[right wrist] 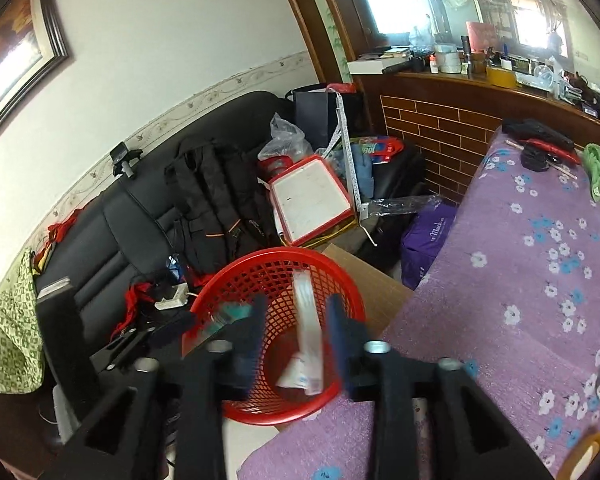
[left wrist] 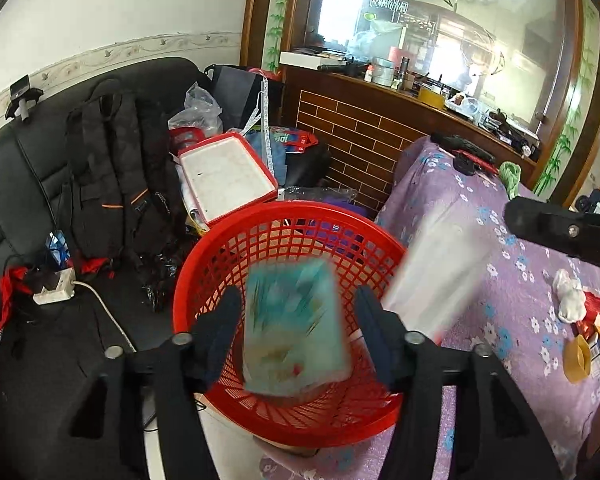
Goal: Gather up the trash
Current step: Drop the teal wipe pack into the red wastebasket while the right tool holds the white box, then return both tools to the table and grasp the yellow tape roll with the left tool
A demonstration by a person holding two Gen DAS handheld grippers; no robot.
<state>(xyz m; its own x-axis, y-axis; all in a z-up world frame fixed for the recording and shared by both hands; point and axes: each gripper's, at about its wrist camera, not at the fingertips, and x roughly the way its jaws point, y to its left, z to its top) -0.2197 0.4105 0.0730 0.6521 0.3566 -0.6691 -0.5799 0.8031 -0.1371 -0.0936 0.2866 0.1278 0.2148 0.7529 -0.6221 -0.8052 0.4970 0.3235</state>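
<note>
A red mesh basket (left wrist: 284,208) (right wrist: 284,256) stands between the black sofa and the purple-clothed table. My left gripper (left wrist: 300,320) hangs over it, open. A blurred teal packet (left wrist: 296,328) (right wrist: 232,312) is between its fingers with gaps on both sides, over the basket's inside. My right gripper (right wrist: 296,320) is open above the basket as well. A long white wrapper (right wrist: 306,320) (left wrist: 432,272), blurred, is loose between its fingers, its lower end inside the basket. In the left wrist view one black finger (left wrist: 540,220) of the right gripper shows at the right.
The purple floral cloth (left wrist: 500,240) carries a crumpled white tissue (left wrist: 570,296), red wrappers and a yellow tape roll (left wrist: 576,356). On the sofa lie a black backpack (left wrist: 112,168), a red-rimmed white tray (left wrist: 228,176) and a power strip (left wrist: 56,292). A cardboard box (right wrist: 372,284) sits behind the basket.
</note>
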